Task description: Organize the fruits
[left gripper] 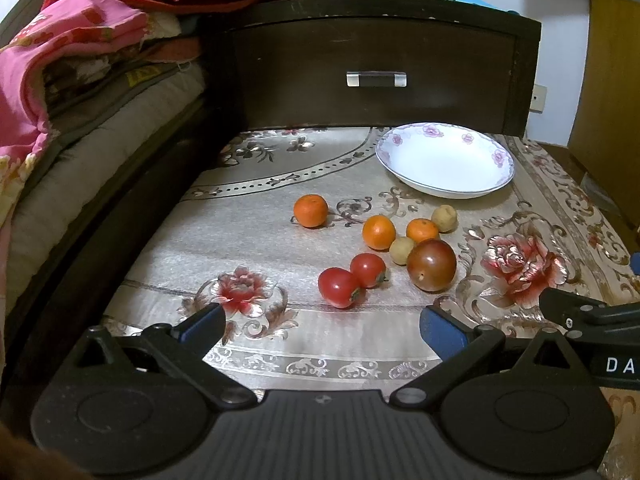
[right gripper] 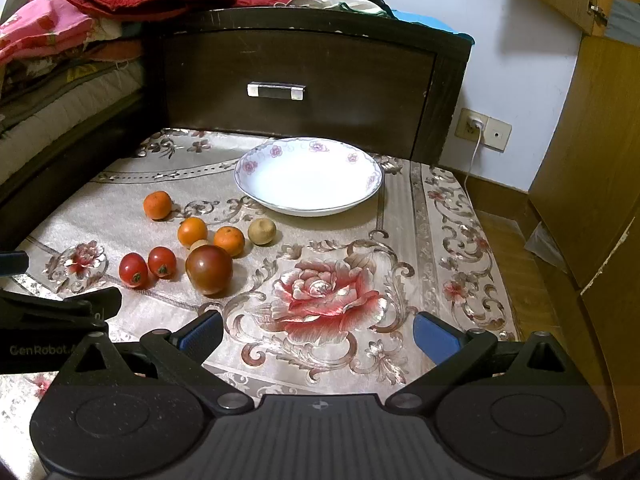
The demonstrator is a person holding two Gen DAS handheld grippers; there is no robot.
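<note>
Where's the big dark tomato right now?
The big dark tomato lies on the tablecloth, left of centre in the right wrist view, just in front of two oranges, right of the red tomatoes.

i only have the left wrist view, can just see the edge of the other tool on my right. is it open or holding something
Observer: The right tool is open, with nothing between its fingers.
Operator: whats straight ahead of it
Observer: Only flowered cloth up to the plate; every fruit lies to the left of that line, the big tomato nearest.
Operator: anything past the drawer on the right
Observer: A white plug sits in a wall socket there, and its cord hangs down behind the table corner.
</note>
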